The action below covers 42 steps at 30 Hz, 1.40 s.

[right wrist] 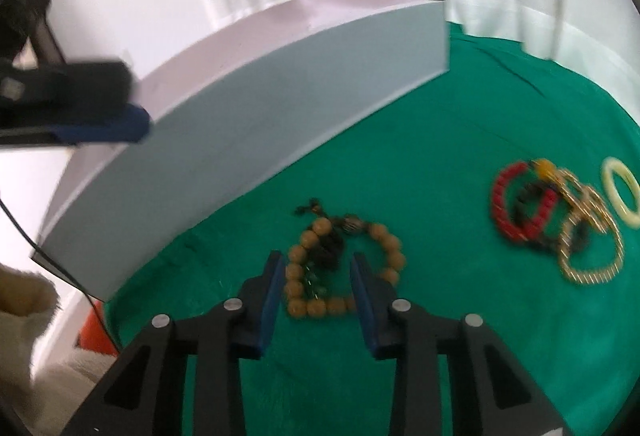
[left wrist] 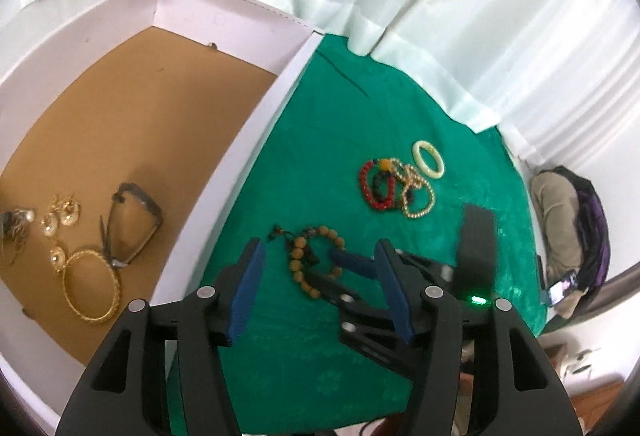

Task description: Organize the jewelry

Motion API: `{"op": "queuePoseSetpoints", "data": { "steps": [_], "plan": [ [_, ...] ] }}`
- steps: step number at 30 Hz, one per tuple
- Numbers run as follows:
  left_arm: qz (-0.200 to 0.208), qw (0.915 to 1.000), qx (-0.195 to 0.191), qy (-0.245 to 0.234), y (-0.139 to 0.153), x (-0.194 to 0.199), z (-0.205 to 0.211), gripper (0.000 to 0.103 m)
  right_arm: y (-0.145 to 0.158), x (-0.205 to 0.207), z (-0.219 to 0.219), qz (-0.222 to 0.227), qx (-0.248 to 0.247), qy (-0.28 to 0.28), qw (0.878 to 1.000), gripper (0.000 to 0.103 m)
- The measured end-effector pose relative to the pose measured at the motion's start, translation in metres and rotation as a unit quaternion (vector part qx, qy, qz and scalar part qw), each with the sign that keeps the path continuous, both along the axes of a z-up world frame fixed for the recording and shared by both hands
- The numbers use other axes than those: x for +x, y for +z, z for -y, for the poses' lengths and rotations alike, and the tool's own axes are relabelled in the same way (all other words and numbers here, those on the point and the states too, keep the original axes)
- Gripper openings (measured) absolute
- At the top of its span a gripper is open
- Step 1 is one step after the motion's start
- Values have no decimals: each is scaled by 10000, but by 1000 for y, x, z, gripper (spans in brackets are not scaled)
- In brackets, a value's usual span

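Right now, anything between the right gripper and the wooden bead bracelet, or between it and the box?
Nothing visible blocks the right gripper: its open jaws already straddle the wooden bead bracelet on the green cloth. Toward the box, only its white side wall stands in the way; the bracelet must be lifted over it.

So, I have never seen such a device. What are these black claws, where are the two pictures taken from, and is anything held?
The black claws are hand-held grippers, one per hand, each with a camera looking along its blue-padded fingers. One picture is from the left gripper, the other from the right gripper. On the green cloth lie a wooden bead bracelet, a tangle of bracelets and a pale bangle. The white box holds a gold bangle, earrings and glasses. Both grippers are open; nothing is held. The right one is around the wooden beads.
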<state>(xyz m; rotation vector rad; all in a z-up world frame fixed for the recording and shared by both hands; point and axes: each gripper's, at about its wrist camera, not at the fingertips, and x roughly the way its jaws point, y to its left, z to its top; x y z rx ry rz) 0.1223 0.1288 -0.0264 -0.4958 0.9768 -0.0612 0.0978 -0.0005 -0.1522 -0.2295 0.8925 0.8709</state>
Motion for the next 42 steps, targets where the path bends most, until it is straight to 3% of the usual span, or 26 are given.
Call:
{"op": "queuePoseSetpoints", "data": {
  "steps": [2, 4, 5, 6, 8, 17, 21, 25, 28, 31, 32, 33, 39, 40, 42],
  "plan": [
    [-16, 10000, -26, 4, -2, -3, -2, 59, -10, 4, -13, 54, -279, 127, 9995, 34],
    [-37, 10000, -41, -3, -3, -5, -3, 59, -13, 8, -15, -43, -229, 221, 9995, 28],
    [-42, 10000, -41, 1, -3, -7, -4, 59, -12, 7, -14, -65, -194, 210, 9996, 21],
    [-45, 10000, -36, 5, -4, -8, -5, 59, -10, 7, -11, -120, -116, 200, 9997, 6],
    [-46, 10000, -2, 5, -5, -8, -2, 59, 1, 3, -3, -265, 98, 227, 9993, 6],
    [-94, 9999, 62, -59, -6, -8, 8, 59, 29, -11, 32, -125, 330, -1, 9994, 6],
    [-177, 9982, 491, -293, -11, -11, 18, 70, 54, -11, 63, -309, 856, -258, 9955, 3],
    [-264, 9918, 995, -759, -32, 2, 49, 70, 78, -13, 94, -153, 1008, -495, 9936, 3],
    [-435, 9849, 1538, -658, -46, 19, 58, 67, 84, -19, 112, 7, 836, -670, 9942, 3],
    [-445, 9896, 1254, -553, -44, 24, 51, 67, 66, -14, 109, 7, 335, -847, 9958, 17],
    [-437, 9913, 1126, -519, -42, 23, 48, 67, 58, -15, 108, 1, 269, -839, 9961, 41],
    [-412, 9926, 1050, -453, -37, 22, 44, 67, 50, -15, 106, 17, 251, -792, 9965, 56],
    [-286, 9924, 1157, -306, -22, 20, 38, 69, 6, -12, 55, -159, 174, -427, 9988, 56],
    [-300, 9922, 1168, -323, -22, 22, 38, 69, 1, -13, 44, -67, 35, -319, 9995, 54],
    [-314, 9919, 1186, -332, -22, 23, 40, 69, -9, -14, 31, -112, -370, -166, 9991, 20]
  ]
}}
